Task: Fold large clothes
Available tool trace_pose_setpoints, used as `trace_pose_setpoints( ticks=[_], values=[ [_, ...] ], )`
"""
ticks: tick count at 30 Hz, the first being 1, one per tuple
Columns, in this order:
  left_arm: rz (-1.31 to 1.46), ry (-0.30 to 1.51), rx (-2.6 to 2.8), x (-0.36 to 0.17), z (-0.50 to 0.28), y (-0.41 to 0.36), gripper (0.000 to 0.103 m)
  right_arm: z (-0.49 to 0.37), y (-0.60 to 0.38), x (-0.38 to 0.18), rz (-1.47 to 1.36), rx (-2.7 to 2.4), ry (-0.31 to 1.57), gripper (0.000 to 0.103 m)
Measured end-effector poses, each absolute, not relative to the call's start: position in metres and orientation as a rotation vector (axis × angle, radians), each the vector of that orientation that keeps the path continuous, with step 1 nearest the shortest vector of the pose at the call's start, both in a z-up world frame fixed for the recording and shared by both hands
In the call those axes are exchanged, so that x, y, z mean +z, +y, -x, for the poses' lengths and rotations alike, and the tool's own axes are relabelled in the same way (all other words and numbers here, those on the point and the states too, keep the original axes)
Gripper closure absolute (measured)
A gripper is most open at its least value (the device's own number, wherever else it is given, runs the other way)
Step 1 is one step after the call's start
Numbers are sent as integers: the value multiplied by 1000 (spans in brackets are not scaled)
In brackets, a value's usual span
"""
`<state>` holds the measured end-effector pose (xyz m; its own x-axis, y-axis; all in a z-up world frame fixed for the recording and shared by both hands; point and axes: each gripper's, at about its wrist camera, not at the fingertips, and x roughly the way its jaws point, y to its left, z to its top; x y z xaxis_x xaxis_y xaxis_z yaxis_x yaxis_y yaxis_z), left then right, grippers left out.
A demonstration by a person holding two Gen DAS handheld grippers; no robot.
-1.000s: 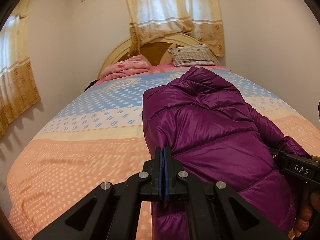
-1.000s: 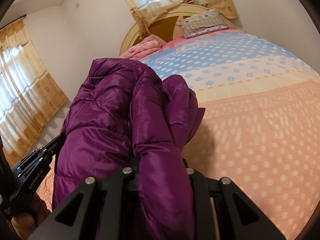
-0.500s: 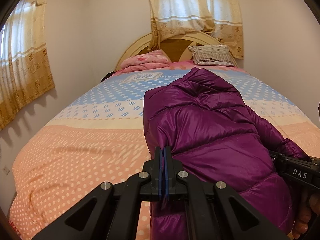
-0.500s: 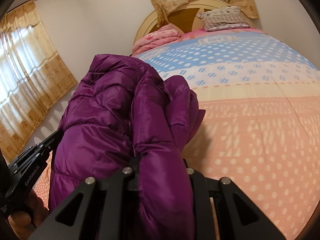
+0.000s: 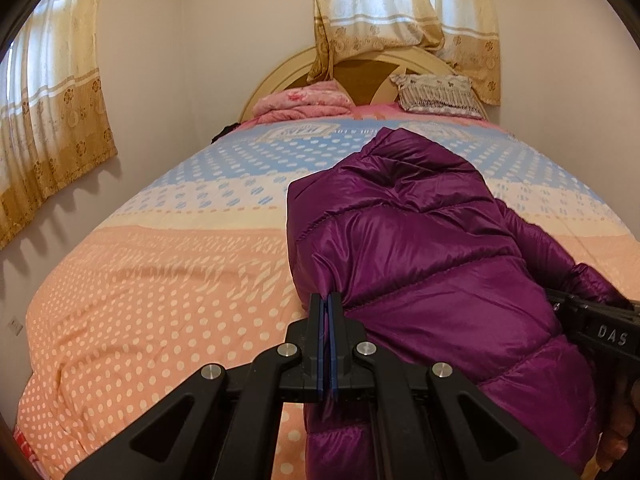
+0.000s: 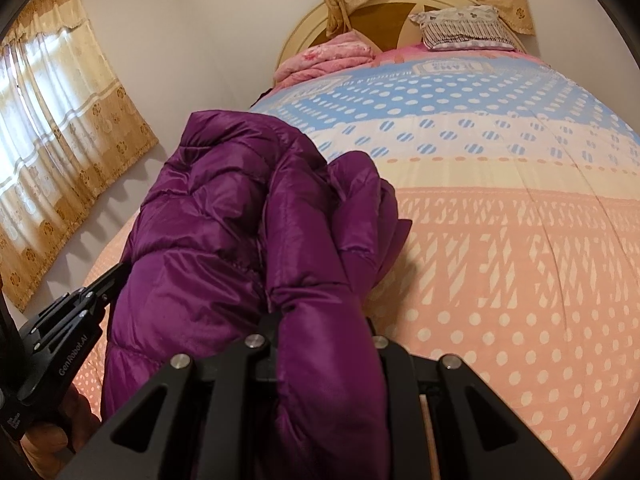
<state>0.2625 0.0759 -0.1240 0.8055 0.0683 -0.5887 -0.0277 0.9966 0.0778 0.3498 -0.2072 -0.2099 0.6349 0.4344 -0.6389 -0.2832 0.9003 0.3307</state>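
Glossy purple quilted puffer jacket [image 5: 424, 264], bunched over dotted bedspread [image 5: 160, 280].

Both close, facing shared headboard [image 5: 384, 70]

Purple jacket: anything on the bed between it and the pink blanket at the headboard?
No. In the left wrist view only bare dotted bedspread lies between the purple jacket and the folded pink blanket.

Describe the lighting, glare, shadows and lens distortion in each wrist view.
Left wrist view: daylight glows through the curtains, sheen streaks the purple jacket, scalloped curtain shadows mark the left wall, and the bed bulges barrel-like. Right wrist view: dark lens corners, the bed domed, the jacket filling the foreground and hiding the right gripper's fingertips.
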Motion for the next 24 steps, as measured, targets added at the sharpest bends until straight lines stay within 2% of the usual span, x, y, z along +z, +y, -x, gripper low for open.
trace_pose_setpoints(
  ticks=[11, 18, 20, 22, 24],
  values=[
    [-79, 676, 64, -148, -274, 77, 100, -357, -205, -225, -210, 398, 816, 81],
    [-75, 690, 73, -159, -277, 75, 90, -360, -204, -230, -205, 391, 825, 76],
    [-76, 690, 90, -160, -277, 77, 80, -361, -204, -232, -206, 388, 826, 74],
    [-66, 688, 136, -160, -278, 80, 49, -362, -202, -233, -202, 378, 828, 70],
    [-27, 686, 182, -161, -279, 88, 32, -363, -203, -235, -204, 370, 830, 66]
  ],
)
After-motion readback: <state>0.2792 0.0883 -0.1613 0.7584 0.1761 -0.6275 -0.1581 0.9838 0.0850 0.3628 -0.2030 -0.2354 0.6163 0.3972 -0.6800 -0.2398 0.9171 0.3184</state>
